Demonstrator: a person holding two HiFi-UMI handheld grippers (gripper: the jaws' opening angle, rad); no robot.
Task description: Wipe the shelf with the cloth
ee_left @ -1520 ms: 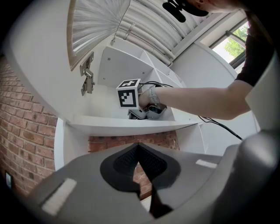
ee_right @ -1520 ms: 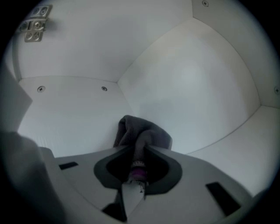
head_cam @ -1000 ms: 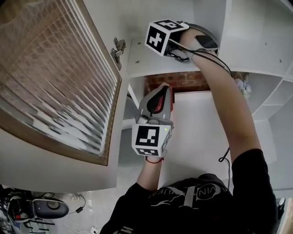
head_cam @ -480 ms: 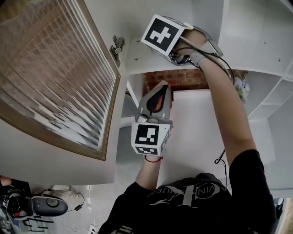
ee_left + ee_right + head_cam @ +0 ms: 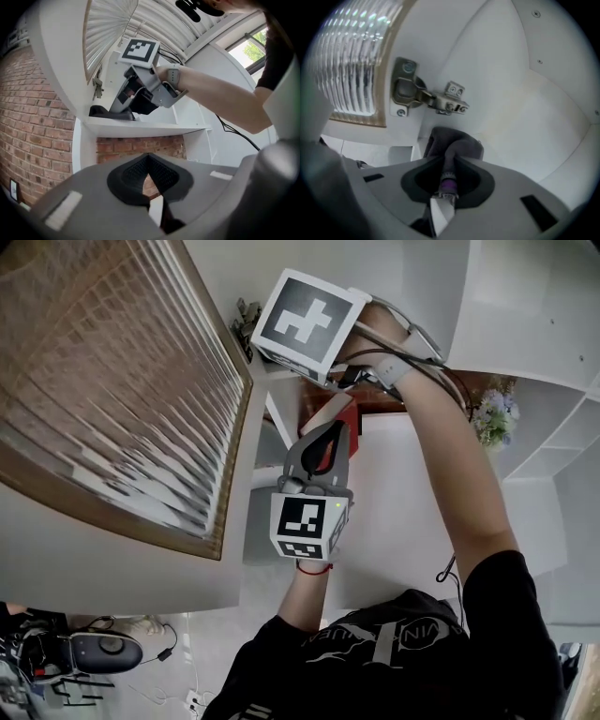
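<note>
Lying on the shelf (image 5: 140, 127), the cloth (image 5: 452, 145) is pinched by the right gripper (image 5: 447, 180); left gripper (image 5: 149, 176) closed, empty.

Hinge (image 5: 426, 96) ahead — shelf (image 5: 534, 117) rightward clear.

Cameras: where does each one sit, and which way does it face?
Left gripper view: rides the shut left tongs, faces the shelf and brick wall; shows the right arm and right tongs on the cloth.
Right gripper view: rides the right tongs, faces the cupboard corner and door hinge; shows its jaws clamping the cloth.
Head view: on the head, faces the cupboard; shows the left arm and right arm.
Shared: both gripper views show the cloth.
</note>
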